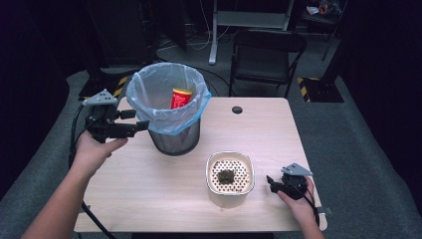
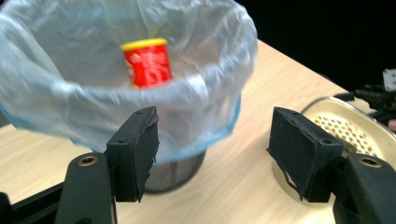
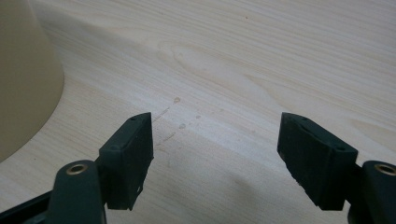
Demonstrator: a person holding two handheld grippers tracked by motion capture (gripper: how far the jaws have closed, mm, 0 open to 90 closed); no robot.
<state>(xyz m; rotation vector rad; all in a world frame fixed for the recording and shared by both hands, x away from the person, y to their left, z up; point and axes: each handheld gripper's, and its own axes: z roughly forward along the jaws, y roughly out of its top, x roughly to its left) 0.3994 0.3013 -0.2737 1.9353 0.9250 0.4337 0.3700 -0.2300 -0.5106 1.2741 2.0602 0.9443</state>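
A black mesh bin (image 1: 174, 137) lined with a pale blue plastic bag (image 1: 166, 97) stands at the table's back left, and a red can with a yellow lid (image 1: 180, 98) rests inside it. The same can (image 2: 147, 62) shows inside the bag (image 2: 93, 84) in the left gripper view. My left gripper (image 1: 142, 119) hangs open just left of the bin's rim; its jaws (image 2: 212, 154) hold nothing. A cream perforated container (image 1: 230, 178) with a dark lump (image 1: 226, 176) sits front centre. My right gripper (image 1: 271, 182) rests open just right of it, over bare wood (image 3: 217, 154).
The light wood table (image 1: 149, 194) has a round cable hole (image 1: 237, 109) near its far edge. A black folding chair (image 1: 266, 57) stands behind the table on the grey carpet, beside a desk frame (image 1: 249, 20). Dark curtains close both sides.
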